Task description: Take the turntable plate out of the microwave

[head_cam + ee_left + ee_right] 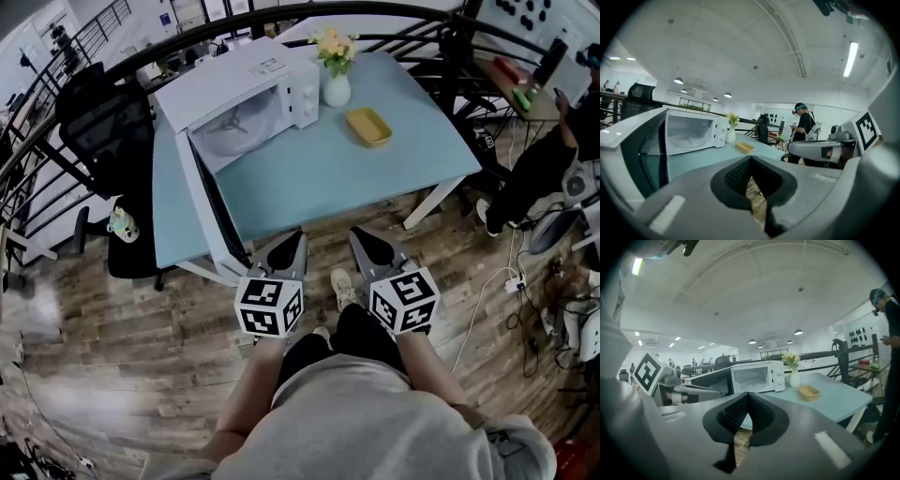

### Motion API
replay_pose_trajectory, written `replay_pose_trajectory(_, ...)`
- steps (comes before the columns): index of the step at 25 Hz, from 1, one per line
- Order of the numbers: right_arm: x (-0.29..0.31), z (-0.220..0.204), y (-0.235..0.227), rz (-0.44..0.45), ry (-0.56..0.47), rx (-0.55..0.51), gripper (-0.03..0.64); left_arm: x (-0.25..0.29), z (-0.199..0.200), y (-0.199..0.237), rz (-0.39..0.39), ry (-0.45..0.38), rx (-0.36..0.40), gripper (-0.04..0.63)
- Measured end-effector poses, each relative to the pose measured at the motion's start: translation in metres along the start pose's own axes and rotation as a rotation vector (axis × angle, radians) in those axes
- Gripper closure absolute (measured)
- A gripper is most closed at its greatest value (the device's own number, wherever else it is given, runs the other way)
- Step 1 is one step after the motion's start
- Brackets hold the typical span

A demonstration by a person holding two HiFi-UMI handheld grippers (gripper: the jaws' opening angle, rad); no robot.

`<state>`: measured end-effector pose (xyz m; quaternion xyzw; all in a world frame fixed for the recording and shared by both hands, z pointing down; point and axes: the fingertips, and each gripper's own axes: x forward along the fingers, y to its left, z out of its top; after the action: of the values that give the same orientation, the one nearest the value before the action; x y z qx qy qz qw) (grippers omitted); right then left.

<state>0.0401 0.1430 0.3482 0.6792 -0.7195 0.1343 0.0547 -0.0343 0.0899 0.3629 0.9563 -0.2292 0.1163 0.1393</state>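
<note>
Sitting inside the open microwave [251, 82] on the desk [375, 173], the turntable plate [229, 132] is not being touched; left gripper [297, 240] and right gripper [362, 237] are being held clenched, empty, short of the desk.

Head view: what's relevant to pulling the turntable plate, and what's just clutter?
Job:
microwave
its open door
turntable plate inside
left gripper, jaws shut, empty
right gripper, jaws shut, empty

Clutter:
flower vase
yellow dish
black chair

One microwave [246, 98], one vase [337, 90], one yellow dish [368, 126]
</note>
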Motion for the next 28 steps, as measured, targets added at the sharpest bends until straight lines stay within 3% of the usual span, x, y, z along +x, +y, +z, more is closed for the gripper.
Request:
replay_pose_trajectory(12, 0.105, 0.034, -0.071, 0.077, -0.014, -0.009, 0.603, 0.082, 0.033, 0.048, 0.057, -0.048, -0.076, 0.594)
replay_pose_trajectory(28, 0.252, 0.087, -0.098, 0.382, 0.006, -0.106, 0.603, 0.149, 0.088, 0.174, 0.358, -0.161, -0.232, 0.594)
